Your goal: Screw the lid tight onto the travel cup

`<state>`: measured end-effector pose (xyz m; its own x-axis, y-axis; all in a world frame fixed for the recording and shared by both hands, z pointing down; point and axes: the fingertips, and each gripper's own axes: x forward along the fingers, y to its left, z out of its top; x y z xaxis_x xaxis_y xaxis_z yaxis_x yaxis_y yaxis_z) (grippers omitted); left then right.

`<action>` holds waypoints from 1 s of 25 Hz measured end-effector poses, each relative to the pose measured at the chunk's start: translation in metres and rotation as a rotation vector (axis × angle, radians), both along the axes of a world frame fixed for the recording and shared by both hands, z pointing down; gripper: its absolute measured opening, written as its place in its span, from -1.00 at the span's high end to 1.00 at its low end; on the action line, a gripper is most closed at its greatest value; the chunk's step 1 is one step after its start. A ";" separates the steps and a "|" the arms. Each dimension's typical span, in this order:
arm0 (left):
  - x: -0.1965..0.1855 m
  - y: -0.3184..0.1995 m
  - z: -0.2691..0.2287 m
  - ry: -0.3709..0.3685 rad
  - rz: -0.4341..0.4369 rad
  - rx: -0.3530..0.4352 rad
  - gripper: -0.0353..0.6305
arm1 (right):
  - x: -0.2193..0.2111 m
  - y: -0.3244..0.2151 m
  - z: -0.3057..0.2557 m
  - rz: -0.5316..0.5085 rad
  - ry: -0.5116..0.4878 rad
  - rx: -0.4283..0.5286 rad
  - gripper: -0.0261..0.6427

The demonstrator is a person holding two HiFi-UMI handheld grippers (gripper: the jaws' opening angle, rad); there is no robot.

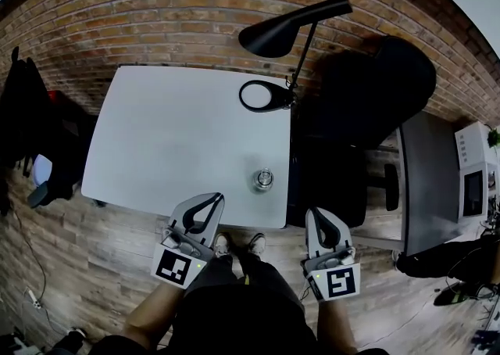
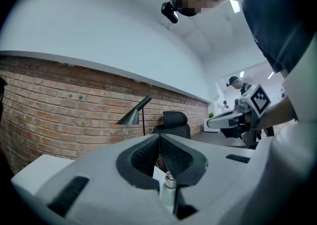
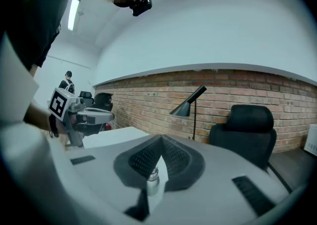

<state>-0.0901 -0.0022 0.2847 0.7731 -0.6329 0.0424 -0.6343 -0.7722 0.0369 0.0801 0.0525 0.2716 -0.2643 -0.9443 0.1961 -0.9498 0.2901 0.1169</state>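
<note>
Head view has us looking steeply down on a white rectangular desk [image 1: 180,134] set against a red brick wall [image 1: 156,1] at 12 o'clock. The small silvery metal travel cup [image 1: 263,180] stands upright on the desk near its 5 o'clock corner, alone on the bare top. A black cone-shaded lamp [image 1: 293,29] has its round base at the desk's 1 o'clock corner, and a black office chair [image 1: 375,87] sits at 3 o'clock of that base, off the desk.

We hold the left gripper [image 1: 212,199] at about 8 o'clock of the cup, its tips over the desk's near edge. The right gripper [image 1: 315,213] is at about 4 o'clock of the cup, past the desk's side edge and over the wooden plank floor [image 1: 94,267]. Neither touches the cup.

Left gripper view shows us the left gripper [image 2: 159,142] with its jaws pressed together and nothing between them. The cup [image 2: 169,184] appears beyond, low at 6 o'clock, its top narrower than its body. The right gripper [image 2: 233,117] hangs at 3 o'clock.

Right gripper view gives us the same for the right gripper [image 3: 162,142]: its jaws meet on nothing. The cup [image 3: 152,179] stands beyond at 6 o'clock and the left gripper [image 3: 84,117] at 9 o'clock. We cannot tell whether the lid is screwed tight.
</note>
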 end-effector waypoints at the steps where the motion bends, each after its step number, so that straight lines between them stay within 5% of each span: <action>1: 0.002 -0.001 0.004 -0.003 -0.002 -0.013 0.81 | 0.003 -0.003 0.004 -0.001 -0.004 -0.007 0.88; 16: 0.041 -0.023 0.069 -0.049 0.026 -0.080 0.80 | 0.009 -0.035 0.089 -0.088 -0.011 -0.101 0.87; 20: 0.050 -0.025 0.090 -0.061 0.054 -0.093 0.79 | 0.001 -0.043 0.116 -0.130 -0.035 -0.127 0.72; 25: 0.063 -0.022 0.120 -0.087 0.085 -0.123 0.49 | -0.008 -0.050 0.151 -0.184 -0.058 -0.149 0.54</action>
<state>-0.0274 -0.0246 0.4048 0.8138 -0.5512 0.1843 -0.5716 -0.8164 0.0820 0.0721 0.0023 0.4224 -0.4443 -0.8408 0.3093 -0.8830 0.4692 0.0070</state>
